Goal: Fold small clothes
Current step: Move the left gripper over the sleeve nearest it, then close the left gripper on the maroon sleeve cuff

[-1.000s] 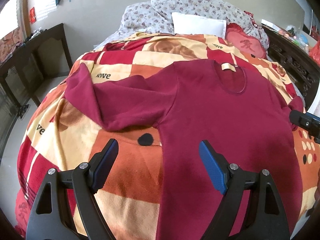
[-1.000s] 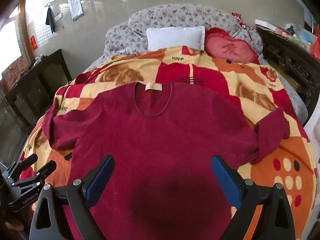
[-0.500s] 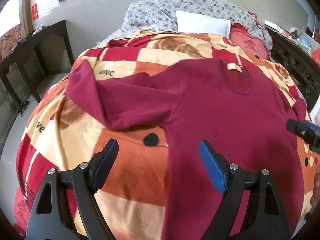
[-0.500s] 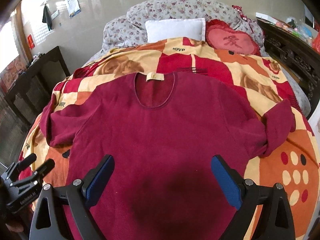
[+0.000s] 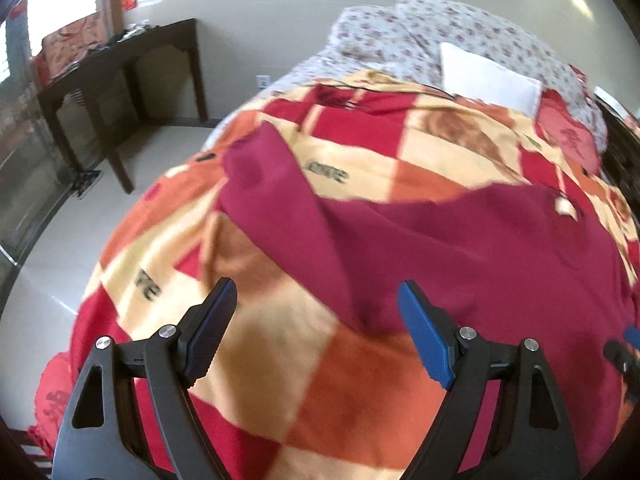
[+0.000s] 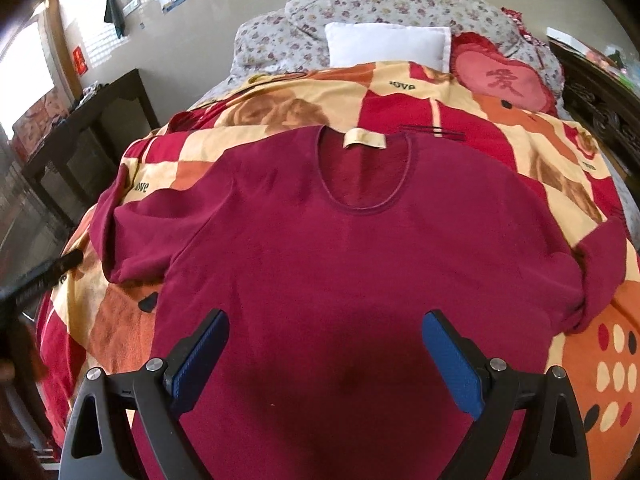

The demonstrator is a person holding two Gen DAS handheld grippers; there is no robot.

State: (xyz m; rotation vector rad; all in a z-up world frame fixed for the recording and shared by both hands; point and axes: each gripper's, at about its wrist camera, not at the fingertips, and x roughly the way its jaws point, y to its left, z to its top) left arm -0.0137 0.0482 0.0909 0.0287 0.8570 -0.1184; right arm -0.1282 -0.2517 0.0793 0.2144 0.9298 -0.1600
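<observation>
A dark red long-sleeved top [image 6: 340,264] lies flat and face up on the patterned bed cover [image 6: 400,96], neck hole and beige label [image 6: 364,139] toward the pillows. Its left sleeve [image 5: 280,208] bends out over the cover; the right sleeve [image 6: 600,268] is folded near the bed's right side. My left gripper [image 5: 316,328] hangs open above the cover just short of the left sleeve and armpit, nothing between its fingers. My right gripper [image 6: 324,356] is open over the top's lower middle. The left gripper's tip [image 6: 60,266] shows blurred at the left edge of the right wrist view.
A white pillow [image 6: 388,46], floral pillows [image 6: 380,4] and a red heart cushion [image 6: 504,82] lie at the head of the bed. A dark wooden table [image 5: 120,60] stands to the left across pale floor [image 5: 80,232]. Dark carved furniture [image 6: 600,92] borders the right side.
My left gripper has swung left and forward, from the top's left edge toward the left sleeve; its view is blurred by motion. The right gripper has crept forward over the top. Both stay open.
</observation>
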